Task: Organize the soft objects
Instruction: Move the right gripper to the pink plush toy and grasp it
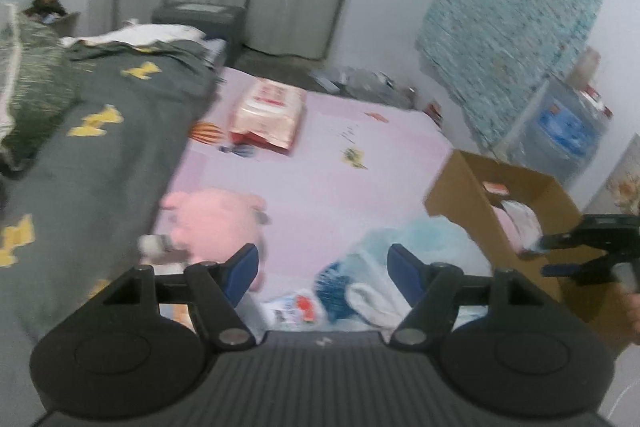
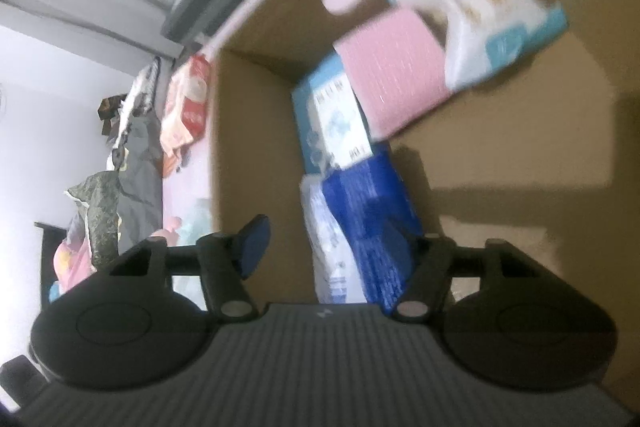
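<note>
Blue pack (image 2: 368,227) lies in box (image 2: 500,155) between released right gripper's (image 2: 336,247) jaws.

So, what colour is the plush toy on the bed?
Pink; the plush toy shows best in the left wrist view.

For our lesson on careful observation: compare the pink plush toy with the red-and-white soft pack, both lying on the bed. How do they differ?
The pink plush toy is rounded and plain pink; the red-and-white soft pack is flat, rectangular and printed. The plush toy lies near the left gripper, by the dark quilt; the pack lies farther up the bed. Both rest on the pink sheet, outside the cardboard box.
</note>
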The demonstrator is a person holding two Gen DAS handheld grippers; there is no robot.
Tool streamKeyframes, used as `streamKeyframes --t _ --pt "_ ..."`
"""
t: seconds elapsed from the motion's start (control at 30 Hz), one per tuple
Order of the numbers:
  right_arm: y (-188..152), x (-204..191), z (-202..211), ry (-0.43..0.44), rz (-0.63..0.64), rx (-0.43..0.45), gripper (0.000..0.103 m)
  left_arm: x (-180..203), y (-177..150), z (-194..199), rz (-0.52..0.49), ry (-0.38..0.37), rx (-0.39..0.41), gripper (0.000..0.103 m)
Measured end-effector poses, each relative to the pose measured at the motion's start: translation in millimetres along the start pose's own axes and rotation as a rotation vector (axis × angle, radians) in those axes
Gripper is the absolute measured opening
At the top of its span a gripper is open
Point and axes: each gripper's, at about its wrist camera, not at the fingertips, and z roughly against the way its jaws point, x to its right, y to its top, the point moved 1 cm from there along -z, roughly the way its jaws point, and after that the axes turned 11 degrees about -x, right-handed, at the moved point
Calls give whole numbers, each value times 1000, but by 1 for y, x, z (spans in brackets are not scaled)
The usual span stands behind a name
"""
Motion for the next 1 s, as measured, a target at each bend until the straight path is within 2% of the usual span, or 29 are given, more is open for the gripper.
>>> streamKeyframes --t 0.17,0.3,0.57,0.73,0.87,1.0 --pt "-6 -47 26 -6 123 71 65 -23 -8 19 24 66 43 73" --pt "-17 -100 25 50 256 78 71 -37 -17 28 29 112 57 73" --pt "-50 -187 -26 167 408 -107 73 -50 -44 35 -1 206 64 73" --pt "-69 -220 -73 217 425 -236 73 -51 -62 25 -28 233 33 72" --pt "-79 -237 -105 203 425 -302 73 -52 -68 17 -44 243 22 71" --pt "-74 -249 -129 189 414 -344 73 -54 -63 12 -39 250 42 70"
